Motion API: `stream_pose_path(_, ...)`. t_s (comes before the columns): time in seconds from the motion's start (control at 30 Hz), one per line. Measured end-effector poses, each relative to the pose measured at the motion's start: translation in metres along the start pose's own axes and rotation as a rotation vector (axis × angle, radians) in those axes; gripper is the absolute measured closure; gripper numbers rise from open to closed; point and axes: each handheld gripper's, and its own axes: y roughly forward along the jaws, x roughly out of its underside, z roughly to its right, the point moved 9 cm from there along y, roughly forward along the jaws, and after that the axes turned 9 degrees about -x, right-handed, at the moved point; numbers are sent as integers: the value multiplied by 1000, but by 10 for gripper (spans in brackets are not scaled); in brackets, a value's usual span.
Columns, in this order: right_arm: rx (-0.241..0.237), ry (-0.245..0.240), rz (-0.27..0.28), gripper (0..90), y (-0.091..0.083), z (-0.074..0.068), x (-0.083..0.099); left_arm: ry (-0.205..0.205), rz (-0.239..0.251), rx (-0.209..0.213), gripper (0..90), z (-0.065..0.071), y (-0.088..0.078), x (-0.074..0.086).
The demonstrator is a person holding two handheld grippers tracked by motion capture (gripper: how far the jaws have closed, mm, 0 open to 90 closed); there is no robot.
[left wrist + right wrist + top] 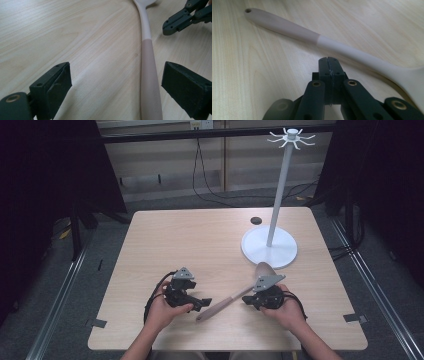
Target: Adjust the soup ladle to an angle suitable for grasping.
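The left gripper (116, 92) stood with its jaws wide apart over the wooden table (75, 37). The spoon (149, 62) lay on the table between them, nearer one jaw, touching neither. Beside the spoon's pale upper handle, the right gripper (166, 30) hovered, closed.

White hook stand (270, 245) on wooden table (200, 240); small black disc (256, 220) beside stand.

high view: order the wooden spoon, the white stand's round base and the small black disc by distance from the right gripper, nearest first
1. Two-tone wooden spoon, right beside the right gripper, on its left.
2. White stand's round base, beyond it, farther up the table.
3. Small black disc, near the table's far edge.
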Motion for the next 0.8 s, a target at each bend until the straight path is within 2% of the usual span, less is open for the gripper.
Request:
stream_pose_path(0.13,4,-21,-20,900,13,-3,-2,-7,3,-17,89,-4,-3,2)
stream_pose_path(0.37,13,-38,-3,900,23,-4,-11,-41,23,-40,89,-14,-12,6)
stream_pose_path(0.4,25,-35,-4,900,24,-4,-12,-42,22,-52,89,-16,-13,7)
stream_pose_path(0.6,28,-25,9,900,28,-3,-15,-67,33,-76,89,-27,-20,9)
stream_pose_path(0.67,49,-15,20,900,30,-1,-17,-77,36,-78,89,-30,-21,10)
stream_pose_path(0.8,59,-3,27,900,33,-1,-19,-82,39,-75,89,-31,-21,9)
